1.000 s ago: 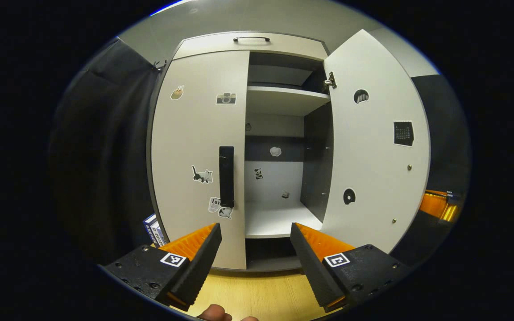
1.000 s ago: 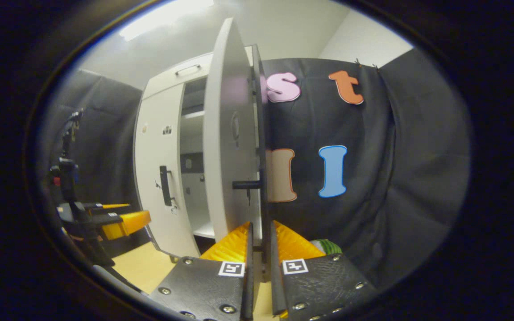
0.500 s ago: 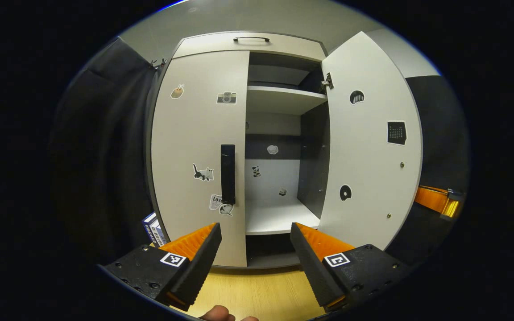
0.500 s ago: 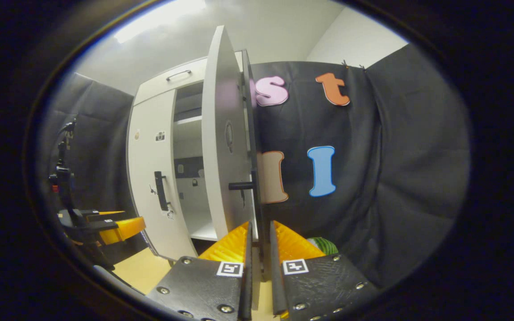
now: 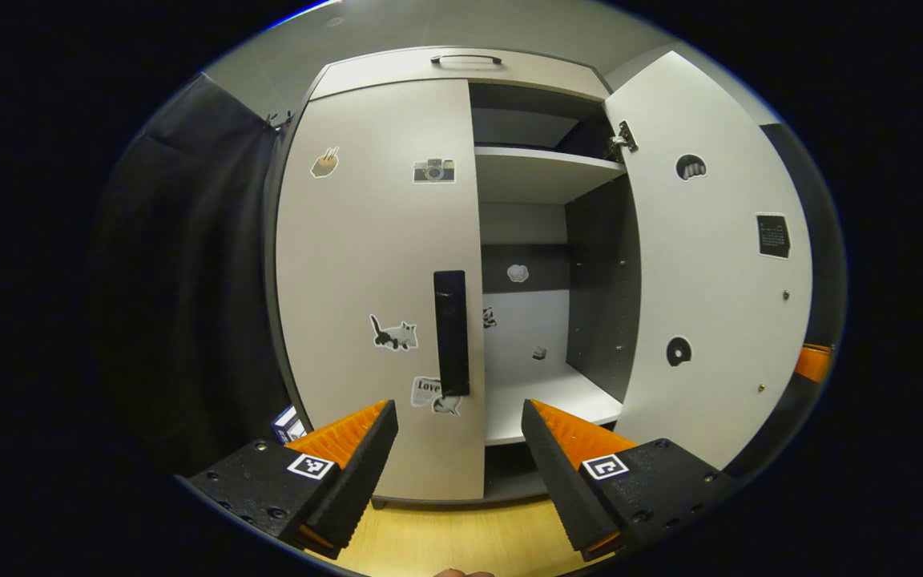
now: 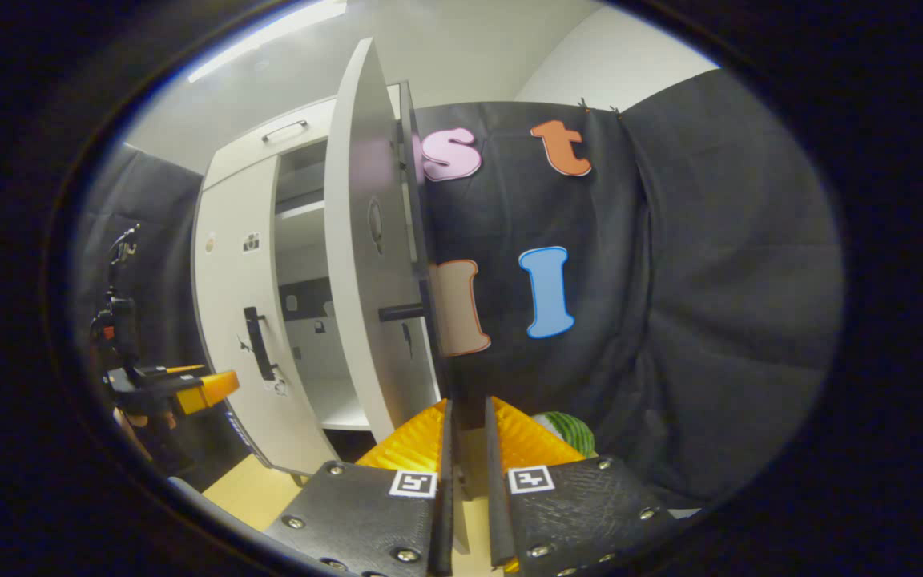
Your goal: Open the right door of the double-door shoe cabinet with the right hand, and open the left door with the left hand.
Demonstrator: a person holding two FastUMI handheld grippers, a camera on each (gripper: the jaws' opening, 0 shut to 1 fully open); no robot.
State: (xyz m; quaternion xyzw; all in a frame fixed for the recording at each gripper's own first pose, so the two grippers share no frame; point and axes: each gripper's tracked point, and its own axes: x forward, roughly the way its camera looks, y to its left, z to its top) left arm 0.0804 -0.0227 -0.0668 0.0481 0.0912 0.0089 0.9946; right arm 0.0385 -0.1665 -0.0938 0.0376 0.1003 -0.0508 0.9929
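Ahead, left door (image 5: 377,272) shut, its handle (image 5: 451,332) upright; left claw (image 5: 459,449) wide, right claw (image 6: 465,437) narrow

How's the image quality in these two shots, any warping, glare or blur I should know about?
Left gripper view: sharp and evenly lit, but the fisheye bows the shoe cabinet and its open right door outward. Right gripper view: a bright ceiling light glares at the top, the door's edge curves strongly, and the left gripper sits small and dim at the side.
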